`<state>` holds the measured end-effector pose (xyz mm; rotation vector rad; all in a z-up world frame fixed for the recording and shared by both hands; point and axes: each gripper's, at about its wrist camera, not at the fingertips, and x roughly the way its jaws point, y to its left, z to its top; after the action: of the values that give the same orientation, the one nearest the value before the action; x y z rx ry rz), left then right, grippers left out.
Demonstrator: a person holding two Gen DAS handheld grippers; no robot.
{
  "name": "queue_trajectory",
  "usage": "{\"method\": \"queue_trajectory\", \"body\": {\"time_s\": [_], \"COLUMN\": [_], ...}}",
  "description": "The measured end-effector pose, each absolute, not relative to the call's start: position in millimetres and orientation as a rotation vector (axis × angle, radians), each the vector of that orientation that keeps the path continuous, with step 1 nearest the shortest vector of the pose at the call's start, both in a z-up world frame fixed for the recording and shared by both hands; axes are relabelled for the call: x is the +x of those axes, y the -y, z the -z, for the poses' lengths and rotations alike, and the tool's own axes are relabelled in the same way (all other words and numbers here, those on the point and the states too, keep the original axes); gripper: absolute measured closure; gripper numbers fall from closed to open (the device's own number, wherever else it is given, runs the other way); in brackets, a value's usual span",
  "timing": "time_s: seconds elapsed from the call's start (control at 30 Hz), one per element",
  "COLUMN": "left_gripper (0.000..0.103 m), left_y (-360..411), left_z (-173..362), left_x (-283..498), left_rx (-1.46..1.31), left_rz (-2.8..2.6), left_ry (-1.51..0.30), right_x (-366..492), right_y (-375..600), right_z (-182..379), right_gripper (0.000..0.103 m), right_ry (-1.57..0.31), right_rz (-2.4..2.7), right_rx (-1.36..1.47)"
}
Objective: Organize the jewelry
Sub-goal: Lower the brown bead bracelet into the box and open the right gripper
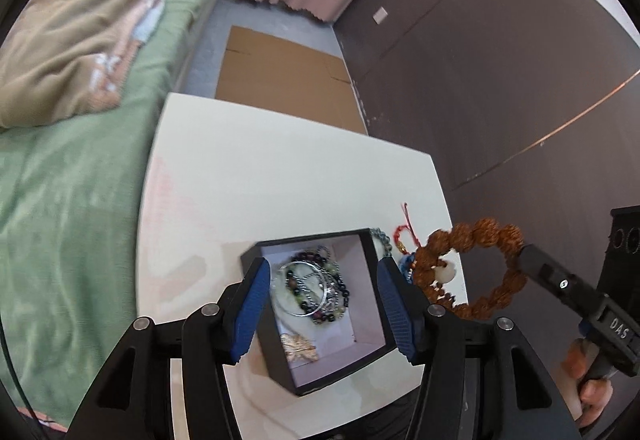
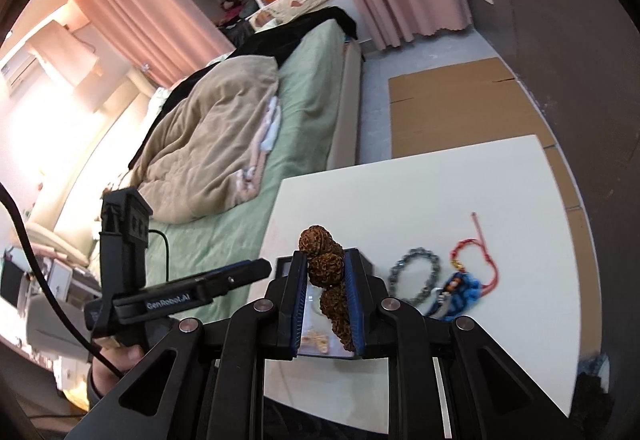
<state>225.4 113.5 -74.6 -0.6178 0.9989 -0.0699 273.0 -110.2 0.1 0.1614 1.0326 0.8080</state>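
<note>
The right gripper (image 2: 326, 298) is clamped on a brown seed-bead bracelet (image 1: 472, 268), which hangs beside and above the black box (image 1: 372, 240). The left gripper (image 1: 322, 304) hovers with jaws apart and empty, the box's heap of bracelets (image 1: 316, 286) between and beyond them. Best practice, I judge: centre the bracelet over the box, lower, then release; a grey bead bracelet (image 2: 416, 278) and a red cord bracelet (image 2: 480, 260) wait farther out on the white table (image 1: 280, 176).

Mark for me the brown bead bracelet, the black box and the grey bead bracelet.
brown bead bracelet (image 1: 480, 229): left wrist view, top beads of the loop.
black box (image 1: 308, 236): left wrist view, far rim.
grey bead bracelet (image 2: 414, 298): right wrist view, near arc of the ring on the table.
</note>
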Motion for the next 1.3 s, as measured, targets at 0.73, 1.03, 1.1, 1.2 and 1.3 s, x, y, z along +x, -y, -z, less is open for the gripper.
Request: {"method": "queue_trajectory", "body": {"time_s": [0.73,1.03,1.1,1.2,1.3], "left_gripper": [0.046,0.046,0.046,0.046,0.046], "left_y": [-153.9,-144.5,-136.4,-122.3,-107.3], "left_z": [67.3,68.2,67.9,67.4,66.9], "left_x": [190.9,198.6,203.4,210.9,218.1], "left_rx": [-0.657,-0.649,-0.635,-0.615,-0.592], "left_rz": [0.002,0.021,0.036,0.063,0.087], "left_ry": [-0.957,-0.964,-0.969,-0.98,-0.991], "right_x": [265.0,271.9,272.9,272.7,273.1], "right_y": [41.0,78.7,93.3,112.9,131.6], "right_z": [77.8,50.1,42.5,34.4,31.6], "right_gripper": [0.08,0.056,0.055,0.032,0.025], "right_ry": [-1.302,-1.205,-1.183,-1.147,-1.124], "right_rz": [-0.845,-0.815,-0.791,-0.748,-0.71], "right_rx": [0.125,0.185,0.193,0.175,0.177]}}
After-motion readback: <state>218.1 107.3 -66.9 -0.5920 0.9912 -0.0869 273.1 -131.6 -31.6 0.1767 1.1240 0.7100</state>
